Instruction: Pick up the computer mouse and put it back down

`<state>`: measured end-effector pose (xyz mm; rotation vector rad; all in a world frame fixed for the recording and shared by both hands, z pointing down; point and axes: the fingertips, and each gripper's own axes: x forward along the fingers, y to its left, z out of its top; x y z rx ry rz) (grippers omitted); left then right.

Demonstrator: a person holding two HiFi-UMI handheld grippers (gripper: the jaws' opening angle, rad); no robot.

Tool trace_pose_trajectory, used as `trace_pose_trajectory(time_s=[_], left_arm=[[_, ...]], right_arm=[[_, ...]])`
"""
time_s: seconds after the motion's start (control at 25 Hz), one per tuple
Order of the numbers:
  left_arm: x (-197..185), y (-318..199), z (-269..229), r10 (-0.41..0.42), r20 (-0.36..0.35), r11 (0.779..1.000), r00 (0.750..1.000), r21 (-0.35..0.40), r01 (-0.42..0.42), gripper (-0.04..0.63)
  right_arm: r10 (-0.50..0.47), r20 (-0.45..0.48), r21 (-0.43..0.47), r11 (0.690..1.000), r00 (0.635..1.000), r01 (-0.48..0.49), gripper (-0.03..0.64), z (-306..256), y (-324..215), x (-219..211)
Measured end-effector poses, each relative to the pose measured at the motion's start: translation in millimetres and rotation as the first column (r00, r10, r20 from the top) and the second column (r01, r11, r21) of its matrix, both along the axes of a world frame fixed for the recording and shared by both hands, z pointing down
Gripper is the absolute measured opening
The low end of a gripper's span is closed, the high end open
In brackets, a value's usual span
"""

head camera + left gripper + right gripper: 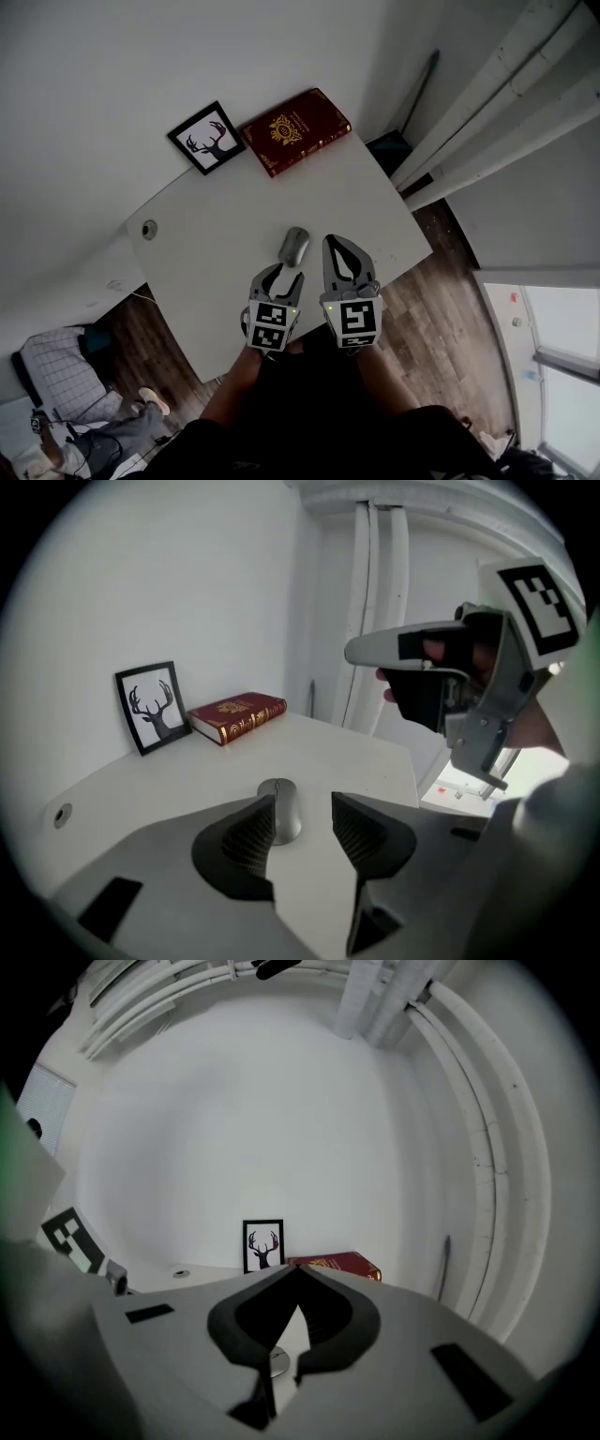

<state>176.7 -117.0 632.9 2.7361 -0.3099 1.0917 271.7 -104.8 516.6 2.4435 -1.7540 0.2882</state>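
Observation:
A grey computer mouse (pixel 293 247) lies on the white table (pixel 216 281), near its front edge. My left gripper (pixel 287 274) is just short of the mouse with its jaws apart and nothing between the pads. In the left gripper view the mouse (pixel 280 808) sits just beyond the fingertips, partly hidden by the left jaw. My right gripper (pixel 330 242) is shut and empty, held to the right of the mouse and above the table. Through the small gap under its closed tips (pixel 295 1267), part of the mouse (pixel 277 1361) shows.
A framed deer picture (pixel 207 137) and a red book (pixel 296 130) stand at the table's far edge by the wall. A cable hole (pixel 149 229) sits at the table's left. Wooden floor (pixel 441 309) lies to the right of the table; white pipes (pixel 375 621) run up the wall.

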Motion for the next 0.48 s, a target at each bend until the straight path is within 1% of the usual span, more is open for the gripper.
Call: trace_pose_trajectory(time_s=[0.12, 0.24, 0.48], left_arm=[[12, -9, 18, -0.010, 0.037, 1.000, 0.999, -0.015, 0.010, 0.225], [23, -21, 34, -0.013, 0.087, 1.000, 0.996, -0.006, 0.014, 0.297], [33, -35, 66, -0.021, 0.166, 0.999, 0.986, -0.023, 0.025, 0.334]], right_arm=[[-0.006, 0.004, -0.004, 1.000, 1.000, 0.006, 0.020, 1, -2, 6], [0.000, 0.009, -0.010, 1.000, 1.000, 0.000, 0.020, 5, -2, 14], [0.017, 0.021, -0.031, 0.999, 1.000, -0.017, 0.020, 15, 0, 29]])
